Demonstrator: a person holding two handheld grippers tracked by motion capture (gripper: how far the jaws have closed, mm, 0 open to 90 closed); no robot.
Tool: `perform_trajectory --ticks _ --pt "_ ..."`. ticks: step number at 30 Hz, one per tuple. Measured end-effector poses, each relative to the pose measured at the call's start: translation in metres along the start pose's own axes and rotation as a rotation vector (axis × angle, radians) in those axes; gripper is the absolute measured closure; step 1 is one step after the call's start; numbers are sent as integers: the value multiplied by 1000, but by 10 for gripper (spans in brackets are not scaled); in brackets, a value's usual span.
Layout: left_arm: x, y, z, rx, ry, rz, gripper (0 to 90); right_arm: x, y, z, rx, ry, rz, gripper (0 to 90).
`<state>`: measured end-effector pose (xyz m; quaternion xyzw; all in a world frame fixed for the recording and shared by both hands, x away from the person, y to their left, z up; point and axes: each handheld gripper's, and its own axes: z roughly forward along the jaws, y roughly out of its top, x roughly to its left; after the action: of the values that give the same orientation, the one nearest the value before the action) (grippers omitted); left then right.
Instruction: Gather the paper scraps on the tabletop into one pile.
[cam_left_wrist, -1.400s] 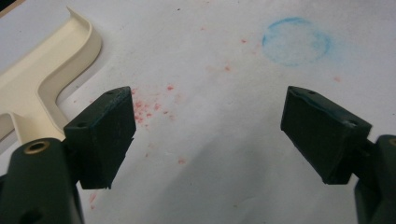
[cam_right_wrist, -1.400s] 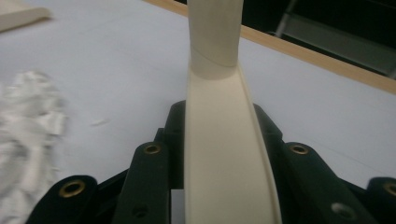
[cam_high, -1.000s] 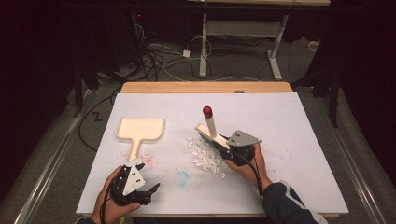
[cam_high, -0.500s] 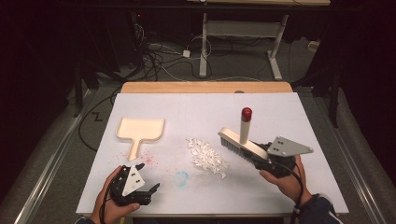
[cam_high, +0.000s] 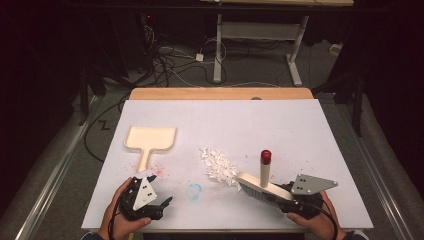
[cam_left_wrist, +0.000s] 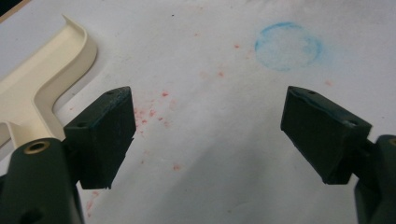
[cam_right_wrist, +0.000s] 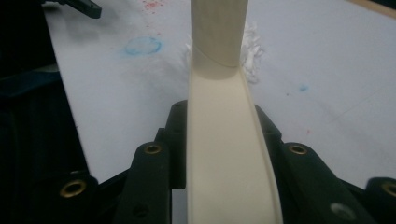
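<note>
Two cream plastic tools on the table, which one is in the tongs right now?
The brush with the red-tipped upright handle, clamped in the right tongs beside the white scraps. The dustpan lies free, ahead of the open left tongs.

A white sheet (cam_high: 300, 130) covers the table, whose bare wooden strip (cam_high: 220, 93) shows along the far edge. Near the sheet's front edge sits a faint blue ring (cam_high: 194, 190), with red specks (cam_high: 159, 171) scattered to its left. Cables (cam_high: 170, 60) tangle on the floor beyond.

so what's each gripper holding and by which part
The right gripper clamps the brush by its cream back, at the end away from the paper scraps. The left gripper is open and holds nothing.
</note>
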<state>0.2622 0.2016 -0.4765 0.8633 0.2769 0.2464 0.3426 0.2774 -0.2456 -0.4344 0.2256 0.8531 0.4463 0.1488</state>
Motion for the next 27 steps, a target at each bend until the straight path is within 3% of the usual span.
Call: perform_trajectory --ticks 14,19,23,27 --pt "1 -1 0 3 -6 10 168 -9 38 62 -38 -33 -56 687" --pt "0 -2 0 2 -5 6 168 -9 43 50 -70 -33 -48 686" --pt "0 -1 -1 5 0 6 168 -7 48 33 -106 -99 -40 684" --pt "0 -1 0 8 1 6 168 -7 51 24 -160 -155 3 684"
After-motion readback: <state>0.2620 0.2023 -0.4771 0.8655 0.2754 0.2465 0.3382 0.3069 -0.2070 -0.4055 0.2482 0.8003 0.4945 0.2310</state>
